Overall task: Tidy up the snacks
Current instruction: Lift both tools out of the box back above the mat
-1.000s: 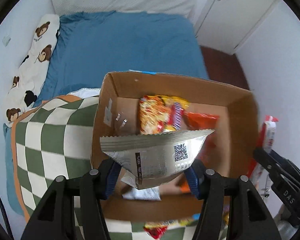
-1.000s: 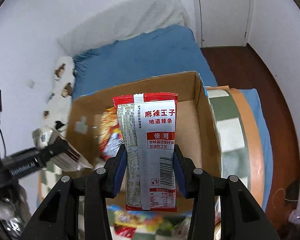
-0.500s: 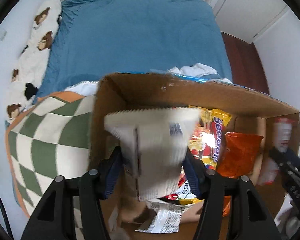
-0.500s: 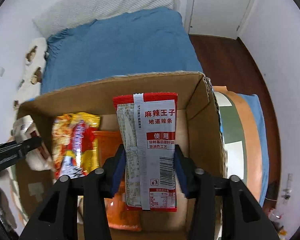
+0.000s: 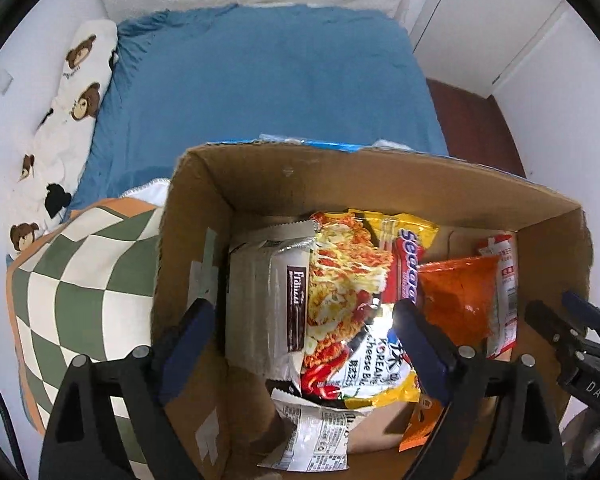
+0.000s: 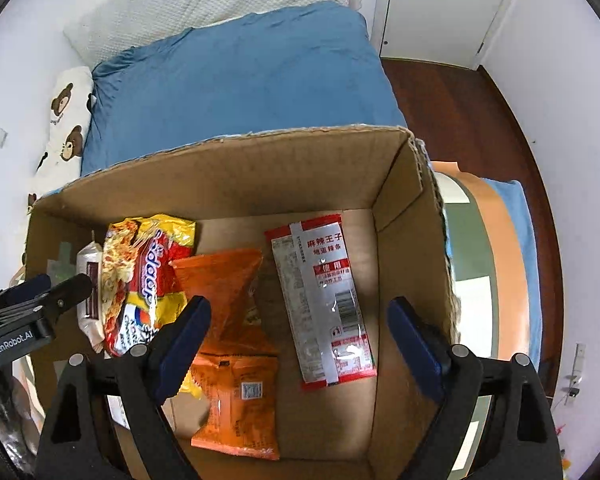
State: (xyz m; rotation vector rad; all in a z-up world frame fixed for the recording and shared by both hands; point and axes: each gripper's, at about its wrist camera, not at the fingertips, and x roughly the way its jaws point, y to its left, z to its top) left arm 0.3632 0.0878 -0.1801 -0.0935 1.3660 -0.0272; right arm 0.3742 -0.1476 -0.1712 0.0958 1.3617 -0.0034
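An open cardboard box (image 5: 340,184) (image 6: 228,184) sits on the bed and holds several snack packs. My left gripper (image 5: 300,320) is open and empty above its left side, over a silver Franzzi pack (image 5: 268,292) and a yellow noodle pack (image 5: 352,300). My right gripper (image 6: 296,320) is open and empty above the right side, over an orange pack (image 6: 228,304) and a red-and-silver spicy strip pack (image 6: 324,300). That pack lies flat on the box floor. The left gripper also shows in the right wrist view (image 6: 52,292), the right gripper in the left wrist view (image 5: 572,320).
The box rests on a green-and-white checkered blanket (image 5: 72,288) over a blue bed sheet (image 5: 268,80). A bear-print pillow (image 5: 72,92) lies at the left. A white door (image 6: 440,8) and dark wood floor (image 6: 460,112) are at the right.
Both grippers moved over the box and opened. The silver pack dropped from the left gripper into the box; the red-and-silver pack dropped from the right gripper onto the box floor.
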